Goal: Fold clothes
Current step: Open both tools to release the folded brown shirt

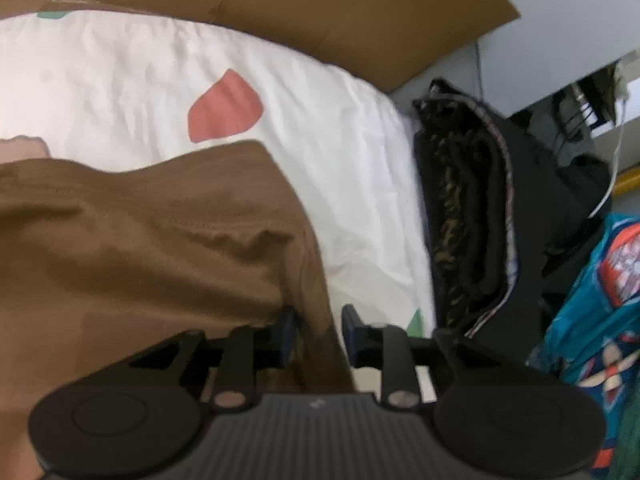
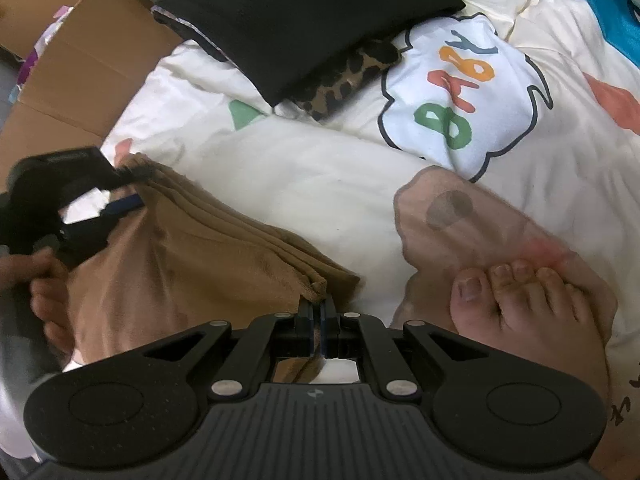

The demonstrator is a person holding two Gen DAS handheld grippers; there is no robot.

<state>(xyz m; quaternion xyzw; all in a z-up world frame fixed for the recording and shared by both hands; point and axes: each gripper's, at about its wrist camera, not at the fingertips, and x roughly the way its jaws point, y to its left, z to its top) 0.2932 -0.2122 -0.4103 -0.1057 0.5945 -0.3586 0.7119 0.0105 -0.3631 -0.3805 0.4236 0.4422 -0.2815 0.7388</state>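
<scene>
Right now the brown garment lies folded in layers on the bed, near its left edge by the cardboard. Right gripper is pinched tight on the near corner; left gripper sits w/ jaws apart, cloth running between them. Black clothes at far edge.

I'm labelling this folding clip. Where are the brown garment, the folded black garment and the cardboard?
brown garment (image 2: pixel 208 248): right wrist view, on its stacked folded edges.
folded black garment (image 2: pixel 304 20): right wrist view, on its flat top face.
cardboard (image 1: pixel 360 12): left wrist view, on the flat sheet beyond the bedding.
</scene>
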